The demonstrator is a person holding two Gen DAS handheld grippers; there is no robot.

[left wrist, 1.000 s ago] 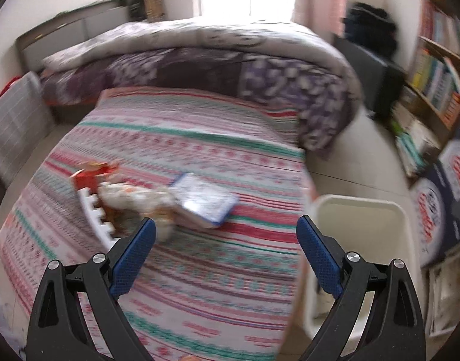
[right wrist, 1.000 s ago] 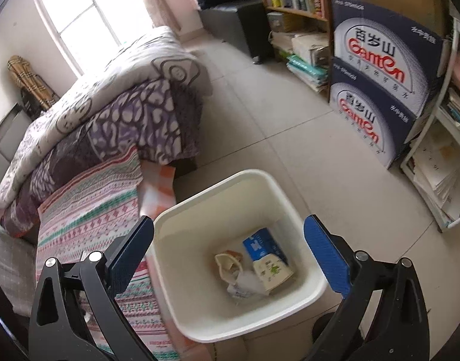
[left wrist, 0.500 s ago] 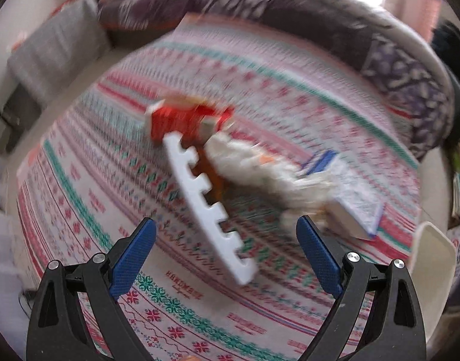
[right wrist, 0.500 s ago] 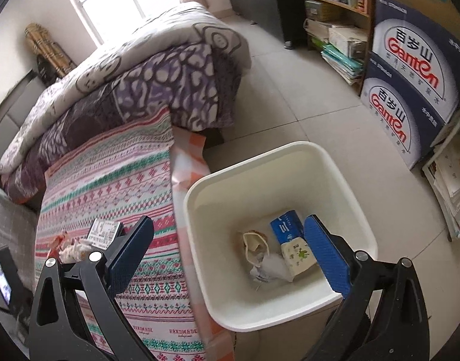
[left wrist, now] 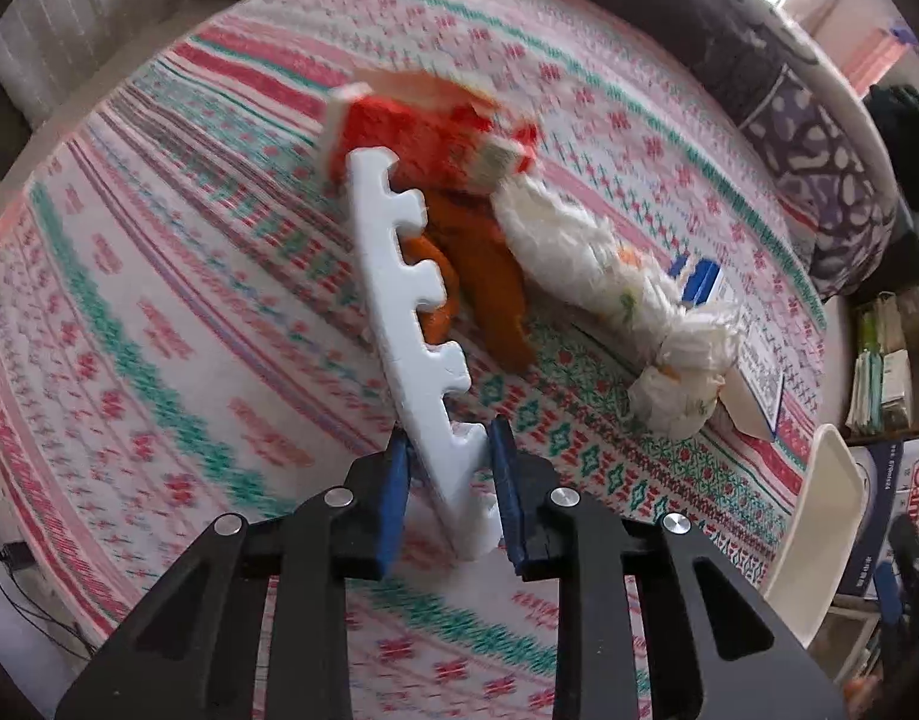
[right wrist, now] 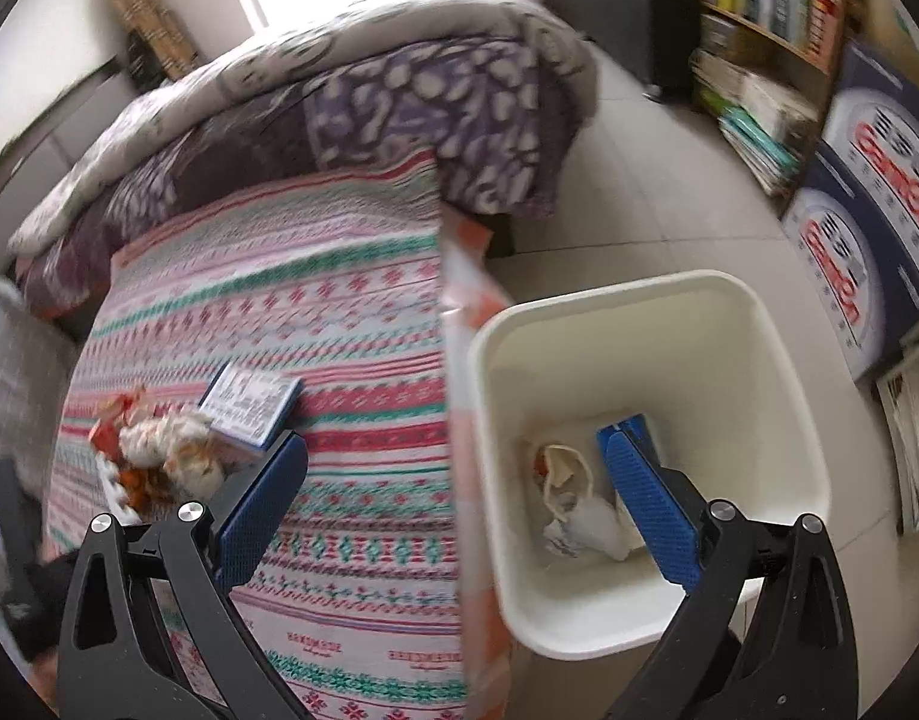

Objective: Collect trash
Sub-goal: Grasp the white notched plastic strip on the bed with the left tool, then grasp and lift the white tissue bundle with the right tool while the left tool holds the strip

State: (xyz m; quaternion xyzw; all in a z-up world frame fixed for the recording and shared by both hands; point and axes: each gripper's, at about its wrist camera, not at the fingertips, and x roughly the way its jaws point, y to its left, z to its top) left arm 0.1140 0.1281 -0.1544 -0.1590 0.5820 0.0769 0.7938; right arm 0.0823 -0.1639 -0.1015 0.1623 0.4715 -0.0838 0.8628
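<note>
My left gripper (left wrist: 450,483) is shut on the near end of a white notched foam strip (left wrist: 408,312) lying on the striped bed cover (left wrist: 159,312). Beside the strip lie a red carton (left wrist: 420,129), an orange wrapper (left wrist: 483,264), a crumpled white bag (left wrist: 615,288) and a blue-and-white box (left wrist: 753,354). My right gripper (right wrist: 459,510) is open and empty above the bed's edge and the white bin (right wrist: 777,372), which holds several pieces of trash (right wrist: 579,516). The trash pile (right wrist: 165,450) and box (right wrist: 252,399) also show in the right wrist view.
A purple quilt (right wrist: 399,102) covers the bed's far end. Bookshelves (right wrist: 759,30) and printed cardboard boxes (right wrist: 867,192) stand along the right wall across a tiled floor (right wrist: 657,204). The bin's rim (left wrist: 819,522) shows at the left wrist view's right edge.
My left gripper came down onto the bed and closed on the foam strip's near end. My right gripper swung left, from over the bin toward the bed, still open.
</note>
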